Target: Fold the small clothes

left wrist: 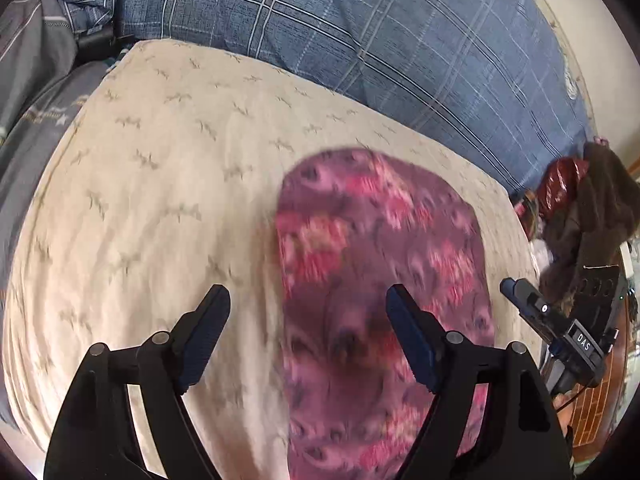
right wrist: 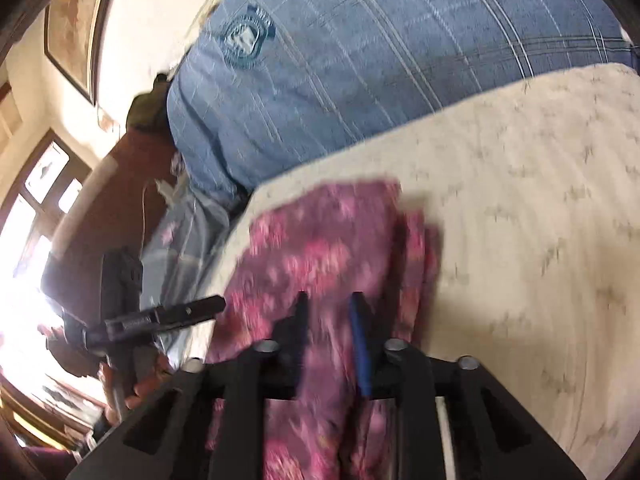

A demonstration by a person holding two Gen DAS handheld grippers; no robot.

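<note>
Lying flat on cream bedspread: floral garment. Left gripper hovering released; right gripper pinching garment fold at 6 o'clock.

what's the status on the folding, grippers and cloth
Left gripper open, above the pink floral cloth. Right gripper partly closed with cloth between its fingers, grip unclear. Cloth lies on the beige blanket. Nothing in the way.

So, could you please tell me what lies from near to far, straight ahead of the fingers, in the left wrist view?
Left gripper → purple flowered cloth → cream bedspread → blue checked quilt.
</note>
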